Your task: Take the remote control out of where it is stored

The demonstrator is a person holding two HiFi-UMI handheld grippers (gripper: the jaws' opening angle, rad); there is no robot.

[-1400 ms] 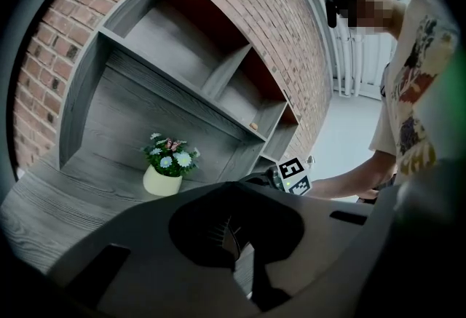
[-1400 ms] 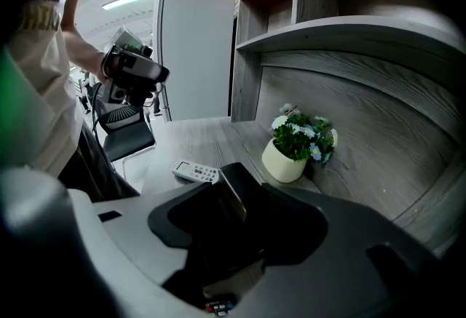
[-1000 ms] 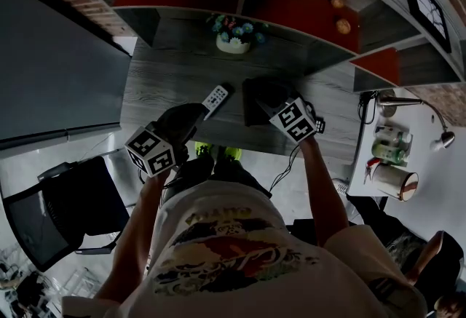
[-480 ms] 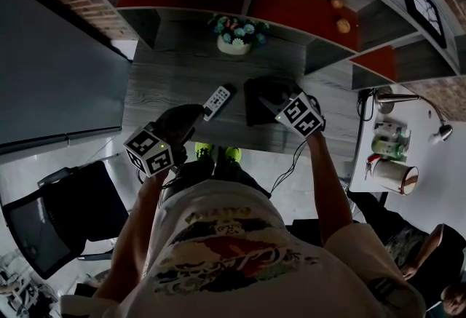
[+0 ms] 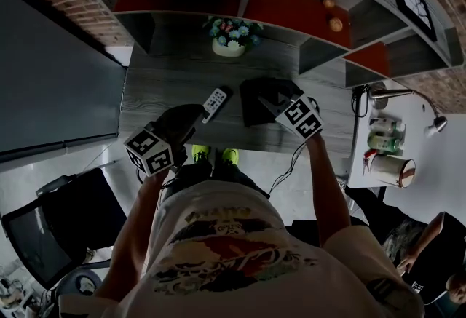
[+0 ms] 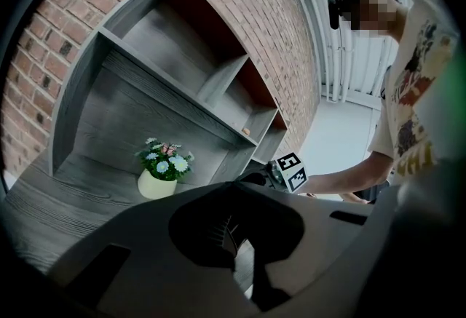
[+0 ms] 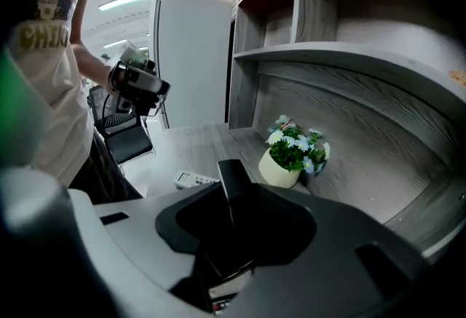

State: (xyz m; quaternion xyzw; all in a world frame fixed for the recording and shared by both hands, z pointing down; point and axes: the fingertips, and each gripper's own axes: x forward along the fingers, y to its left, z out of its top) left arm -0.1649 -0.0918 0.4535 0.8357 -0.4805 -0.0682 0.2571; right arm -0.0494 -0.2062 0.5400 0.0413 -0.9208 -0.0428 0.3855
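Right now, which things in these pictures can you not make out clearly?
- Right gripper: its jaws have just been closing round a dark slab. In the right gripper view, shadow inside the housing hides whether the pads press it.
- Dark box: in the head view the right gripper covers its top.
- Orange things: head view, too small to name.

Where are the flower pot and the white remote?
flower pot (image 7: 278, 169): right gripper view, on the pot's pale front.
white remote (image 5: 215, 101): head view, on the middle of its body.
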